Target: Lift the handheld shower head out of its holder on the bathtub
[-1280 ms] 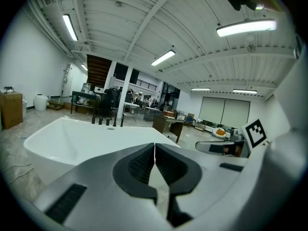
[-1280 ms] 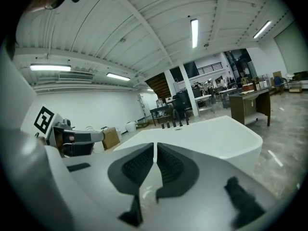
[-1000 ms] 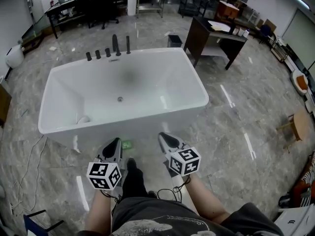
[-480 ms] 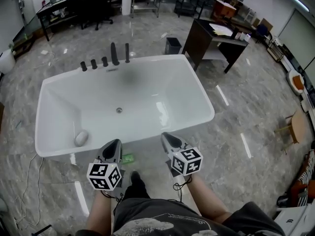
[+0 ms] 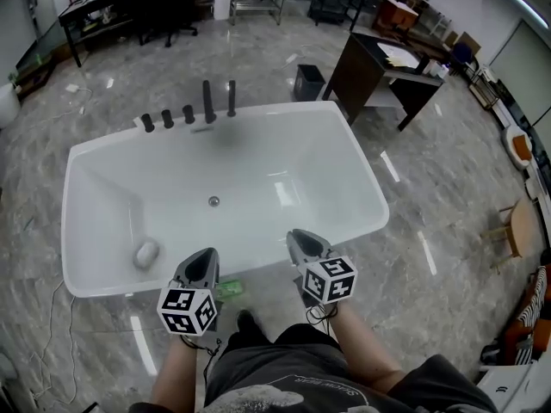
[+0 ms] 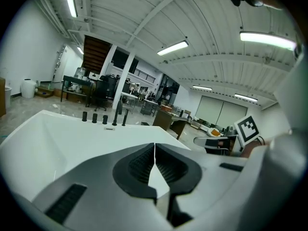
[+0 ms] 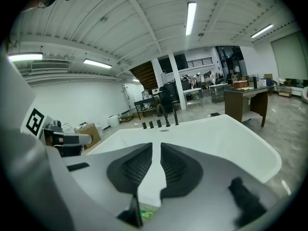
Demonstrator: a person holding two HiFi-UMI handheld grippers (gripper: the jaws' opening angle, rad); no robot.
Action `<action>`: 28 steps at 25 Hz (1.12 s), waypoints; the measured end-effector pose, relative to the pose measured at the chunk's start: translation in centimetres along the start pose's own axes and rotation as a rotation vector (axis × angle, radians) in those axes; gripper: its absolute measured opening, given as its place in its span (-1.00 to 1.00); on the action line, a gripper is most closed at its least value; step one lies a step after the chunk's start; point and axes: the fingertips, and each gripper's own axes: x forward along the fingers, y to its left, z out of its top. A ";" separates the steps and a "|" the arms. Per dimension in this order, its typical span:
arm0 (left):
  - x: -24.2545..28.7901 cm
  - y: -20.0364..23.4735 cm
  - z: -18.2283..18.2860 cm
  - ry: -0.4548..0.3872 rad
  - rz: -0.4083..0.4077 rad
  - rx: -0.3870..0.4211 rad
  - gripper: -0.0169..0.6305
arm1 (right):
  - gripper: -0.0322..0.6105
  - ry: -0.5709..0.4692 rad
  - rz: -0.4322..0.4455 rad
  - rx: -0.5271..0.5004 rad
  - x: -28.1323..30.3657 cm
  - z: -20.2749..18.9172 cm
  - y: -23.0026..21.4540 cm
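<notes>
A white bathtub (image 5: 362, 172) fills the middle of the head view. On its far rim stands a row of black fittings: three knobs (image 5: 168, 119), a tall spout (image 5: 207, 101) and, at the right end, the slim handheld shower head (image 5: 231, 98) upright in its holder. The shower head (image 6: 124, 118) shows small and far off in the left gripper view, and the shower head (image 7: 176, 118) likewise in the right gripper view. My left gripper (image 5: 203, 260) and right gripper (image 5: 302, 237) hang over the tub's near rim, both shut and empty, the tub's whole length away from the fittings.
A grey oval object (image 5: 146, 252) lies inside the tub near its left end, and the drain (image 5: 213, 201) sits mid-floor. A small green item (image 5: 228, 289) lies on the marble floor by my feet. A dark desk (image 5: 387, 71) and bin (image 5: 306, 82) stand beyond the tub's right corner.
I have stepped closer to the tub. Both grippers moved forward from over the floor to over the near rim, still shut. The fittings have not moved.
</notes>
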 end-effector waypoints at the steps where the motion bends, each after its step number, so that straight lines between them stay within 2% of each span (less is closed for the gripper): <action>1: 0.4 0.3 0.2 0.002 -0.003 -0.003 -0.90 | -0.79 0.001 -0.004 0.004 0.6 0.2 -0.1; 4: 1.3 0.9 0.3 0.014 -0.002 -0.018 -0.90 | -0.74 0.015 -0.003 0.012 2.1 0.6 -0.6; 6: 1.8 1.3 0.3 0.021 0.009 -0.021 -0.90 | -0.58 0.027 0.005 0.018 3.2 0.9 -1.2; 9: 2.8 2.2 1.1 0.014 0.031 -0.021 -0.90 | -0.48 0.029 0.016 0.026 5.4 1.8 -2.1; 15: 6.3 5.3 3.0 0.008 0.123 -0.031 -0.90 | -0.29 0.019 0.047 0.051 12.6 4.3 -5.0; 19: 10.3 7.7 4.6 0.008 0.192 -0.076 -0.90 | -0.28 0.046 0.092 0.004 18.1 6.6 -7.4; 26: 17.4 10.4 6.6 0.016 0.261 -0.093 -0.90 | -0.30 0.048 0.134 -0.054 26.7 10.3 -12.7; 28: 19.3 11.5 7.1 0.020 0.285 -0.097 -0.90 | -0.43 0.059 0.148 -0.069 29.7 11.2 -13.9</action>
